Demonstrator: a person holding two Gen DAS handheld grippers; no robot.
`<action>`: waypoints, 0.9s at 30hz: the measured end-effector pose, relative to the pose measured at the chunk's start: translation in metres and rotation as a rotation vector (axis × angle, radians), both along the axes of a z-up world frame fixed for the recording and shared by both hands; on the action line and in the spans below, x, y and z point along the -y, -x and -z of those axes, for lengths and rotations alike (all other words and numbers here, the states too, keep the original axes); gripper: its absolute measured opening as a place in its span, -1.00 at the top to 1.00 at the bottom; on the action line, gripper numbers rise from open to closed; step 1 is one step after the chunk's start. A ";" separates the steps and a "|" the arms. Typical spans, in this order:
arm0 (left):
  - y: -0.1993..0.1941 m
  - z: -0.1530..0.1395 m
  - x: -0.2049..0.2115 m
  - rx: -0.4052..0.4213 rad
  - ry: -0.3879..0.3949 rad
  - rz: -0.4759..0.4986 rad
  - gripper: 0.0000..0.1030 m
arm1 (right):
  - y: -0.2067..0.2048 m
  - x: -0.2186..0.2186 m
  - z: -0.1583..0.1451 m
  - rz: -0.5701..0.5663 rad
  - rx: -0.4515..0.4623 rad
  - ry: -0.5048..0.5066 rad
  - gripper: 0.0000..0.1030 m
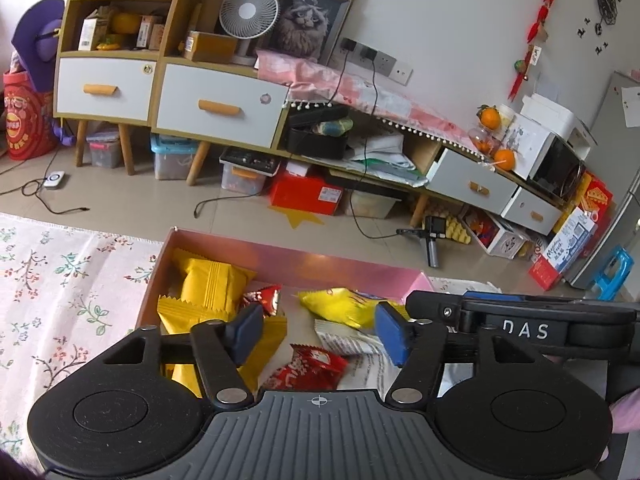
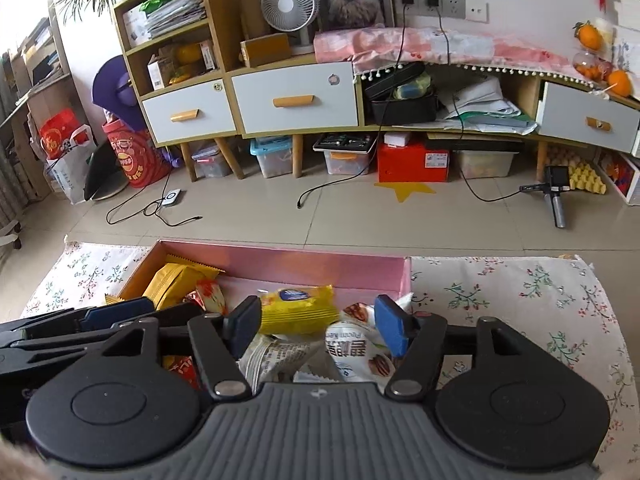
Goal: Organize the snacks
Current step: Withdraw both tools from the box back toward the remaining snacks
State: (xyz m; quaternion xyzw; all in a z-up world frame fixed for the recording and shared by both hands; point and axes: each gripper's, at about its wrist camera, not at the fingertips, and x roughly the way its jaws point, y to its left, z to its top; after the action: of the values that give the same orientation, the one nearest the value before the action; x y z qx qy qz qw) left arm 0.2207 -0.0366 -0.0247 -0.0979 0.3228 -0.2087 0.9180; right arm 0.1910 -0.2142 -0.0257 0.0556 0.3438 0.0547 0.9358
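Hovering over the pink box on the flowered cloth, the left gripper has its jaws spread with nothing pinched; yellow packets and a red packet lie in the box below.

From the right wrist, the right gripper is likewise spread and empty above a yellow snack pack and white nut bags in the same box; the left gripper sits just beside it.

Floral tablecloth over the table, pink open box resting on it
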 end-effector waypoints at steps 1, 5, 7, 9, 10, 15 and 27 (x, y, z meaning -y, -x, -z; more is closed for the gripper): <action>0.004 -0.002 0.000 0.004 -0.004 0.001 -0.28 | 0.003 0.001 -0.001 0.000 0.001 0.000 -0.23; 0.019 -0.008 0.000 0.000 -0.019 0.011 -0.39 | 0.012 0.003 -0.007 -0.002 0.007 0.003 -0.31; 0.025 -0.010 0.001 -0.012 -0.034 0.020 -0.41 | 0.019 0.004 -0.009 0.000 0.006 0.007 -0.37; 0.032 -0.015 0.002 -0.024 -0.054 0.025 -0.42 | 0.023 0.006 -0.011 -0.001 0.001 0.002 -0.45; 0.036 -0.017 0.003 -0.024 -0.066 0.028 -0.45 | 0.026 0.007 -0.012 -0.002 -0.001 0.000 -0.46; 0.059 -0.027 0.002 -0.018 -0.100 0.039 -0.63 | 0.044 0.011 -0.017 -0.003 0.002 -0.015 -0.60; 0.116 -0.027 0.002 -0.078 -0.178 0.047 -0.81 | 0.092 0.012 -0.018 -0.034 0.004 -0.023 -0.91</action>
State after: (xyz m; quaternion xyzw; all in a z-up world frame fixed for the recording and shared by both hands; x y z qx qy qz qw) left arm 0.1049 -0.0385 0.0022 -0.0164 0.3777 -0.1970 0.9046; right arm 0.0992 -0.2260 -0.0075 0.0606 0.3422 0.0746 0.9347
